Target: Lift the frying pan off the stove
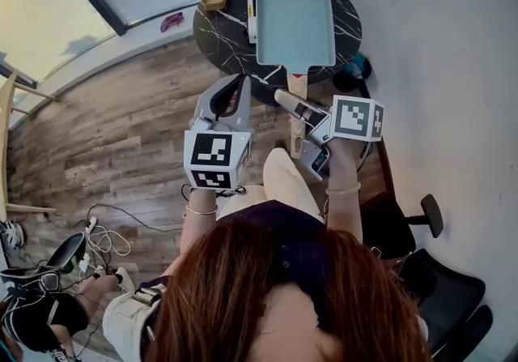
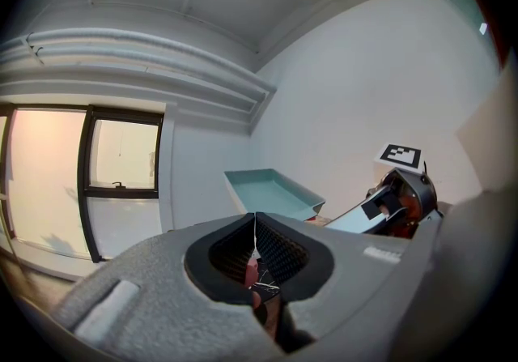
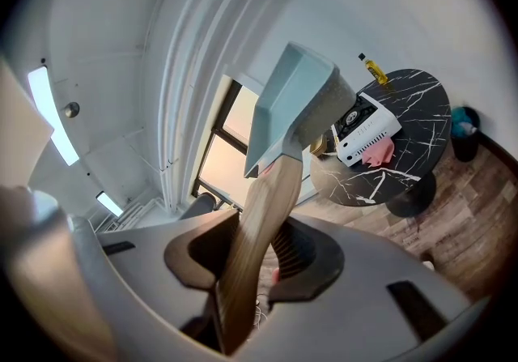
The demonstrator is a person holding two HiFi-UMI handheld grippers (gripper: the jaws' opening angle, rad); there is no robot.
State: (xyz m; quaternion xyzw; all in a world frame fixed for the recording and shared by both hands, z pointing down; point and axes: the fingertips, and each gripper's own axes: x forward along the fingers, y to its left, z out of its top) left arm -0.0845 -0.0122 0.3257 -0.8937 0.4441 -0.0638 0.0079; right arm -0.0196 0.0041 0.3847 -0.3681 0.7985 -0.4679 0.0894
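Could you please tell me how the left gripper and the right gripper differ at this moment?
The right gripper is clamped on the wooden handle of the frying pan; the left gripper is shut on nothing. The right gripper holds the pan in the air, clear of the stove; the left gripper carries no load. Both point toward the round table.

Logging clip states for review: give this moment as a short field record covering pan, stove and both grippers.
frying pan: teal, rectangular, in the air, clear of the stove
handle: wooden, between the right gripper's fingers
stove: white, on the round black marble table
right gripper: shut on the handle
left gripper: fingers together, nothing held
task state: pan lifted off
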